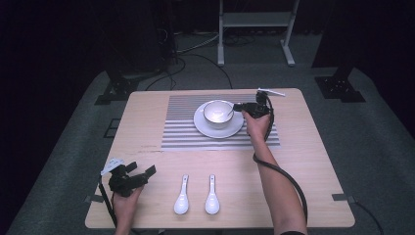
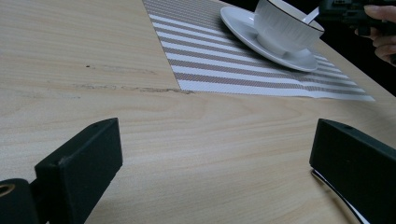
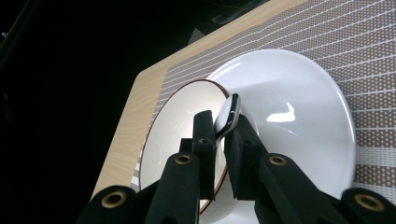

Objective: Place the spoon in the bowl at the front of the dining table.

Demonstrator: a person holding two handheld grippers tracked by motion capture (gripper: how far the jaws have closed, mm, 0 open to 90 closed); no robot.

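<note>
One hand-held gripper (image 3: 219, 140) clamping spoon (image 3: 228, 116) (over bowl (image 3: 173, 121))

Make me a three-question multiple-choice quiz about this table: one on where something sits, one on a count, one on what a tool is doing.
1. Where does the bowl stand?
A. on the white saucer on the striped mat
B. on the bare wood at the near edge
C. on the floor

2. How many white spoons lie loose on the near part of the table?
A. none
B. two
C. five

3. What is the right gripper doing?
A. gaping over the mat
B. pinching a spoon handle at the bowl
C. lying on the table

Answers: 1 A, the high view shows bowl on saucer on mat. 2 B, one spoon lies beside the other spoon. 3 B, its jaws close on the handle over the bowl.
</note>
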